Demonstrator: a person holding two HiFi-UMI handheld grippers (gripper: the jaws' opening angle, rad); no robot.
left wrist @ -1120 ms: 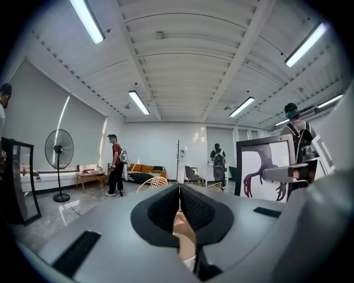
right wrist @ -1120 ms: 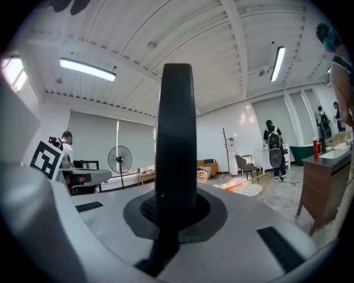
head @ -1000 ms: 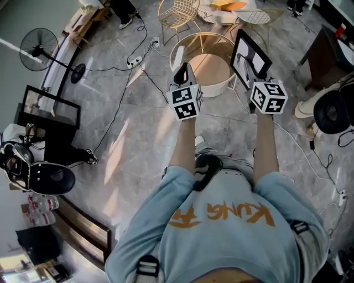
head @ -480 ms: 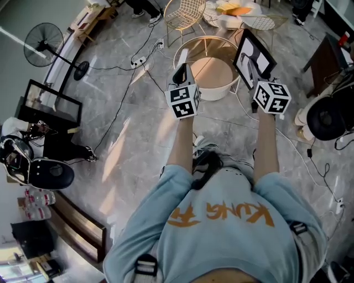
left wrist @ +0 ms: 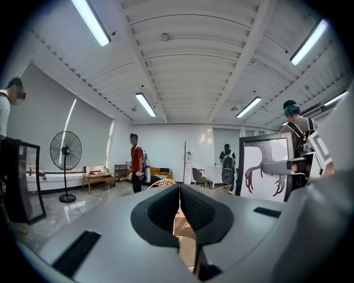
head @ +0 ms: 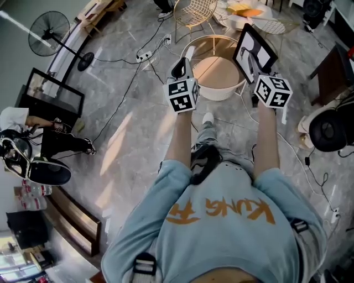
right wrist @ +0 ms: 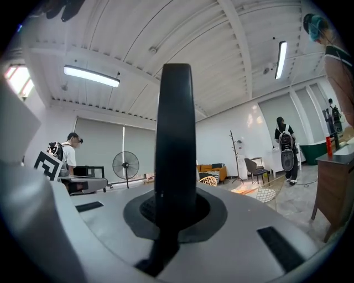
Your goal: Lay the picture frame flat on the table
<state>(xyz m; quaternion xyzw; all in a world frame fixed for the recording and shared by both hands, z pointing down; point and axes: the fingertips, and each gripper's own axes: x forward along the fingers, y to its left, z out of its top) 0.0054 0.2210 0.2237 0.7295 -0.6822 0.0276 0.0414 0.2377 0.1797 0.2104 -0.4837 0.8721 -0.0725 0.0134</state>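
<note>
The picture frame [head: 253, 48] is black-edged, with a white print of a dark clawed shape. It stands upright in the air over the right rim of the round white table [head: 213, 93]. My right gripper [head: 253, 68] is shut on the frame's lower edge. In the right gripper view the black frame edge [right wrist: 176, 127] rises straight out of the right gripper [right wrist: 176, 211]. My left gripper [head: 180, 65] hovers at the table's left rim, shut and holding nothing. In the left gripper view the left gripper [left wrist: 179, 194] shows its pads together, with the picture frame [left wrist: 265, 166] off to the right.
A gold wire chair [head: 193, 11] and a low table with papers stand beyond the round table. Cables and a power strip [head: 145, 55] cross the floor at left, near a standing fan [head: 50, 34] and a black-framed panel [head: 50, 97]. A dark cabinet [head: 334, 61] stands at right.
The view has drifted a little as the person steps toward the table. Both grippers keep their pose and the frame stays upright in the right one.
</note>
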